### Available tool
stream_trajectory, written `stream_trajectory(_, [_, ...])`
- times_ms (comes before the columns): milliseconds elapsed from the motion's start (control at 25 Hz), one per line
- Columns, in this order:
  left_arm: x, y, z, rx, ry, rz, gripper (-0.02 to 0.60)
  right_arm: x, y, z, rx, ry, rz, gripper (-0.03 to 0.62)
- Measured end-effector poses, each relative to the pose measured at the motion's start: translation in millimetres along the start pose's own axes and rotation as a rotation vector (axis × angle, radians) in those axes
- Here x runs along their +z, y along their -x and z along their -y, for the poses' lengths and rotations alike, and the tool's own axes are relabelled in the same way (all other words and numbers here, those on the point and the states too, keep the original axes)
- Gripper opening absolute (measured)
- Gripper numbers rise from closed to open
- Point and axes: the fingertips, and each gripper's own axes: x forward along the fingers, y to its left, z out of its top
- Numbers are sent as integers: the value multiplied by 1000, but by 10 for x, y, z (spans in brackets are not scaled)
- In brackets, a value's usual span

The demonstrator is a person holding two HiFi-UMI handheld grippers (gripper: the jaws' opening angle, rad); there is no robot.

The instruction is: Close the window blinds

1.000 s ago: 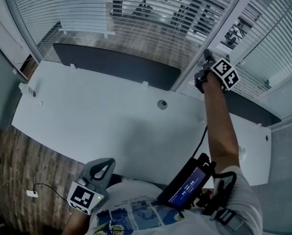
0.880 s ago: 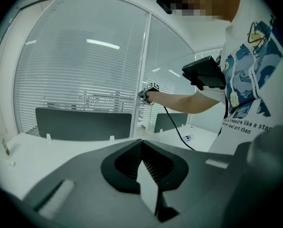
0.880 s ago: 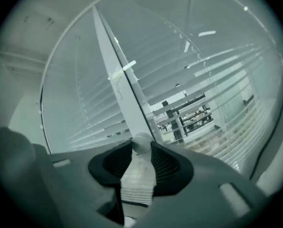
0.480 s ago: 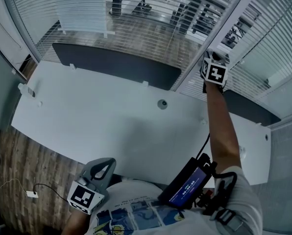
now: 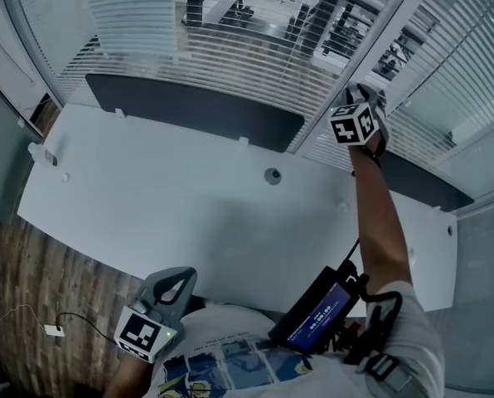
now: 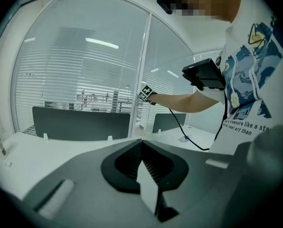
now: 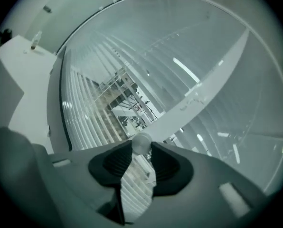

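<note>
White slatted blinds point(image 5: 239, 52) hang behind glass across the far side of the desk, and an office shows between their slats. My right gripper point(image 5: 365, 98) is raised at the white window post point(image 5: 380, 40), shut on the round end of the blinds' tilt wand point(image 7: 141, 143), which sits pinched between the ribbed pads point(image 7: 167, 163). Through its jaws I see the slats point(image 7: 91, 110). My left gripper point(image 5: 174, 287) hangs low by my body above the desk edge, its jaws together with nothing in them point(image 6: 141, 141). From there the blinds point(image 6: 84, 75) and my outstretched right arm point(image 6: 179, 101) are in view.
A white desk point(image 5: 147, 197) stretches below the window, with dark partition panels point(image 5: 197, 110) along its far edge and a round cable hole point(image 5: 272, 175). A black device with a lit screen point(image 5: 317, 313) hangs at my waist. A cable and plug point(image 5: 52, 327) lie on the wooden floor.
My right gripper has rolled about a quarter turn on the wand, its marker cube now facing another way. The slats have tilted, showing more of the office beyond. The left gripper kept still.
</note>
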Motion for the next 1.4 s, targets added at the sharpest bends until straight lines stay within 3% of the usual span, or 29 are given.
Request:
stream_trajectory(160, [-26, -7, 0, -5, -14, 5, 6, -18, -28, -25, -70, 234, -22, 124])
stream_trajectory(240, [-35, -16, 1, -5, -18, 5, 6, -27, -44, -34, -83, 267, -19, 124])
stream_trajectory(320, [-23, -20, 5, -5, -15, 3, 6, -21, -37, -32, -72, 217, -1, 124])
stream_trajectory(400, [-23, -20, 4, -4, -15, 3, 6, 12, 2, -16, -31, 68, 47, 130])
stream_trajectory(640, [-25, -75, 19, -17, -30, 5, 6, 51, 82, 37, 142, -542, 192, 135])
stream_trajectory(840, [-14, -108, 25, -29, -39, 3, 6, -27, 145, 78, 321, -1182, 278, 137])
stream_trajectory(1000, [14, -136, 49, -33, -23, -8, 6, -97, 94, 57, 445, -1577, 304, 137])
stream_trajectory(1200, [2, -118, 33, -29, -34, 0, 6, -94, 56, 81, 535, -1849, 327, 135])
stream_trajectory(1400, [2, -92, 32, -24, -23, -8, 6, -125, 41, 87, 526, -1899, 312, 123])
